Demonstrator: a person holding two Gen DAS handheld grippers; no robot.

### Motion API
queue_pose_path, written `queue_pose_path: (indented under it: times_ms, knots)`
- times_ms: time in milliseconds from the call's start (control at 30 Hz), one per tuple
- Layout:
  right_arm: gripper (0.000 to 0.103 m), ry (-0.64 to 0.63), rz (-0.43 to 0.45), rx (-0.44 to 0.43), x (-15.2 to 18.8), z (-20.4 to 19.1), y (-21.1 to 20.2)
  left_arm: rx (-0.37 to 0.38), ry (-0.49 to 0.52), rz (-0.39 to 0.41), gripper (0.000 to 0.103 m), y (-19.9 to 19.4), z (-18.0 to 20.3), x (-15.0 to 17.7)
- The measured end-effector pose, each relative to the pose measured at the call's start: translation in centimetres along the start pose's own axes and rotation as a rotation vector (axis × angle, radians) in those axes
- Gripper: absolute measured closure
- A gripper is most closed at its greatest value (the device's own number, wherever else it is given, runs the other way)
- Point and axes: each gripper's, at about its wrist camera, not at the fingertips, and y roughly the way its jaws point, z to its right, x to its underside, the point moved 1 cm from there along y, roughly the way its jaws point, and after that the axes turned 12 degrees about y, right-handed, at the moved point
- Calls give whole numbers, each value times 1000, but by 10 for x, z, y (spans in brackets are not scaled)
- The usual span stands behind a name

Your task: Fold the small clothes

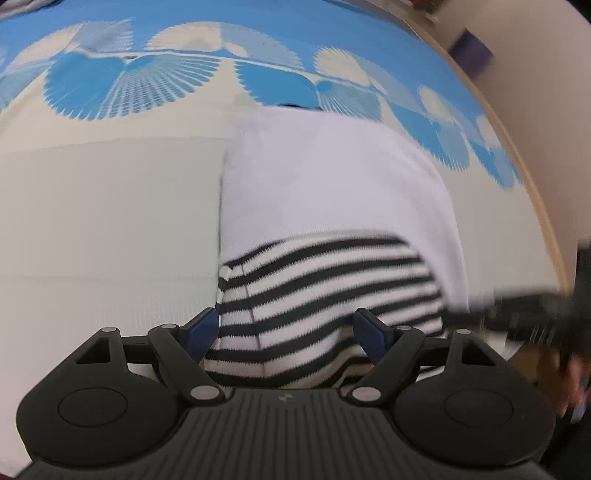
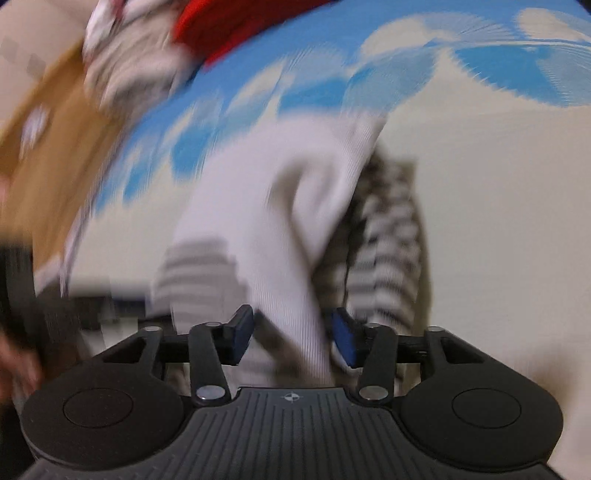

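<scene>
1. In the left wrist view, the cream and blue fan-print tablecloth (image 1: 110, 206) fills the left half and the whole upper band of the frame, with a fold crease running across it at mid-height
2. The left gripper (image 1: 286, 332) sits at lower centre; its blue pads stand well apart, and the striped end of the garment (image 1: 325, 280) lies in the gap between them, the left pad (image 1: 201, 328) touching the fabric edge, so the jaws are spread rather than clamped
3. The garment's plain white part (image 1: 332, 177) stretches from the stripes toward upper centre, lying flat on the cloth
4. At the right edge a blurred dark shape (image 1: 535, 314) reaches in toward the garment; it may be the other gripper, but the smear makes that uncertain
5. The table's pale wooden rim (image 1: 524, 155) curves down the right side
6. In the right wrist view, heavily motion-blurred, a brown cardboard box (image 2: 55, 147) occupies the upper left, with a red cloth (image 2: 229, 26) at top centre
7. The right gripper (image 2: 293, 338) is at lower centre, its pads parted with a fold of white fabric (image 2: 288, 229) passing between them; whether they pinch it I cannot tell
8. Striped fabric (image 2: 388, 236) shows just right of the white fold, and bare tablecloth (image 2: 498, 184) fills the right
</scene>
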Motion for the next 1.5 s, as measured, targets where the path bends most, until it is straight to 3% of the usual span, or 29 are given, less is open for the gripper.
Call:
queue_pose_path:
  times_ms: [33, 133, 200, 400, 500, 600, 700, 767, 867, 900, 967, 1000, 1033, 1100, 1167, 1267, 1433, 1500]
  knots:
    - [101, -20, -1, -27, 6, -1, -7, 2, -17, 8, 19, -2, -2, 0]
    - [101, -32, 78, -176, 16, 4, -49, 14, -36, 32, 19, -7, -2, -3]
    - [101, -24, 113, -207, 25, 13, -70, 28, -24, 40, 19, -10, 2, -4]
    - [101, -40, 49, -83, 43, 27, -69, 36, 57, -21, 19, -3, 10, -2]
    - [101, -47, 16, 2, 36, 21, -45, -38, 135, -98, 19, 14, 15, 6]
    - [101, -53, -18, 109, 33, 18, -18, -103, 184, -111, 19, 25, 17, 9]
    - [101, -92, -55, 208, 31, 8, 7, -88, 132, -111, 19, 25, 11, 9]
    - [101, -87, -59, 245, 28, 4, 16, -61, 110, -60, 29, 11, 11, 6]
    - [101, -83, -61, 254, 28, 1, 15, 45, 134, -23, 29, -3, 12, 8]
    - [101, -95, -59, 253, 30, 0, 14, 45, 184, -74, 30, 5, 17, 10]
    - [99, -107, -58, 235, 30, -1, 8, -80, 341, -197, 20, 32, 28, 24]
    - [98, -89, -52, 206, 28, 0, 1, -96, 380, -209, 19, 37, 30, 27]
    - [91, -56, -28, 169, 26, 2, -6, -90, 399, -207, 19, 37, 31, 28]
    - [84, 28, 81, 80, 16, 7, -30, -79, 375, -194, 19, 34, 25, 26]
    - [69, 123, 164, -12, 5, 15, -47, -72, 359, -180, 19, 29, 20, 24]
    - [51, 253, 239, -45, -12, 25, -46, -67, 336, -178, 19, 29, 17, 23]
    - [49, 449, 253, 12, -43, 39, -14, -70, 310, -167, 19, 23, 17, 24]
    - [64, 492, 269, -24, -51, 40, -8, -73, 310, -168, 19, 25, 18, 23]
